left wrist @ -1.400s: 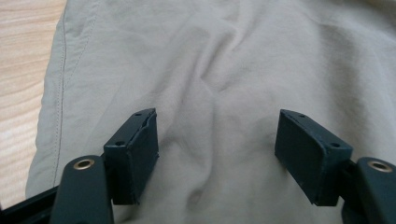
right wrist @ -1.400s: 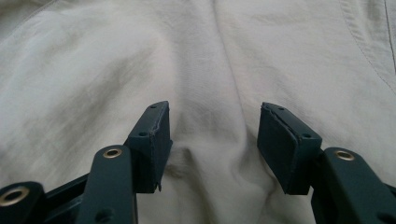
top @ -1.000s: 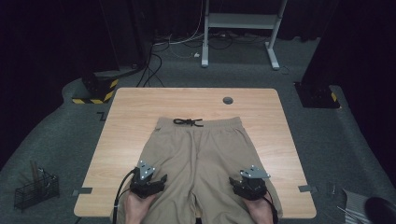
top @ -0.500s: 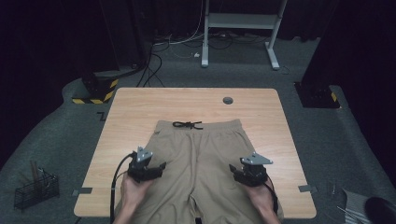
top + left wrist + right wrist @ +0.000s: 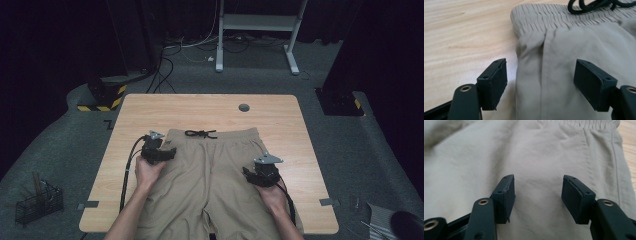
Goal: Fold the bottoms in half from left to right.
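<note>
Your tan shorts (image 5: pixel 215 170) lie flat on the wooden table (image 5: pixel 280 112), close to your side of it. The stretchy waistband (image 5: pixel 541 17) is at the far end. It is all bunched into little pleats. A black drawstring (image 5: pixel 201 133) is tied in a loose knot on the middle of the waistband. The two legs point back at you and hang a bit over the near edge. The cloth is smooth, with a few soft wrinkles and a long stitched seam down the side.

Your left gripper (image 5: pixel 161 154) is at the left top corner of the shorts, by the waistband. Its jaws have just been opening a bit more. They stand wide apart, one over bare wood and one over the cloth, and the edge of the shorts lies between them. The pads do not pinch it.

Your right gripper (image 5: pixel 261 176) is over the right side of the shorts, lower down. Its jaws are wide apart too, with plain cloth under them, and hold nothing.
</note>
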A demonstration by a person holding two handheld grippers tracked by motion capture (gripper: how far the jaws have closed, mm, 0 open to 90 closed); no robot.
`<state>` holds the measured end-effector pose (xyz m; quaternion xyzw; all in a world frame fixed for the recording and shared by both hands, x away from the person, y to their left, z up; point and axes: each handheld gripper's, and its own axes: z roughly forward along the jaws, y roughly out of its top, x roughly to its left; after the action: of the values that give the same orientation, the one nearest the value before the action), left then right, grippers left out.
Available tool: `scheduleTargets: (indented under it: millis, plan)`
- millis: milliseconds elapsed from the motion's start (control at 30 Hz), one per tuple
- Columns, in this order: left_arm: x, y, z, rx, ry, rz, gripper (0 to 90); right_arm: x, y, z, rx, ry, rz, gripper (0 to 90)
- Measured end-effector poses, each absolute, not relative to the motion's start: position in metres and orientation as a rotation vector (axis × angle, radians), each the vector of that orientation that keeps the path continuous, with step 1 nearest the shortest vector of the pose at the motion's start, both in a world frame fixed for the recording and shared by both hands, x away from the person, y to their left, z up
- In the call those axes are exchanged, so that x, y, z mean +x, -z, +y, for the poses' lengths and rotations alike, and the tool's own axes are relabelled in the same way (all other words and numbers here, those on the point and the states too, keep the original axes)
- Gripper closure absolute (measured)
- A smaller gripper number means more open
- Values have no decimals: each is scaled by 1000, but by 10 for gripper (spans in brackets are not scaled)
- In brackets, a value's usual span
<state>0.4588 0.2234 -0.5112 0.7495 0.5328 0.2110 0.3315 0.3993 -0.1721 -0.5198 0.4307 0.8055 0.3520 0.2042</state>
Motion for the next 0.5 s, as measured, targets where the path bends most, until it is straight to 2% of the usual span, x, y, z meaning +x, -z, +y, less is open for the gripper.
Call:
scheduleTargets:
  millis: [133,300,333,400,433,467,500]
  plan:
    - [463,520,224,1968,-519,1406,276,400,523,-171,1198,-963,2250,437]
    - [462,521,221,1993,-564,1402,295,400,523,-170,1199,-963,2252,430]
    - [461,520,221,1999,-558,1383,325,400,523,-170,1199,-963,2252,430]
    - [459,519,219,2016,-546,1330,457,400,523,-170,1198,-962,2252,430]
    - [458,519,218,2023,-539,1316,570,400,523,-170,1198,-962,2252,430]
    - [458,518,217,2027,-531,1308,570,400,523,-170,1198,-962,2252,430]
    - [457,518,216,2027,-524,1305,625,400,523,-170,1198,-961,2251,430]
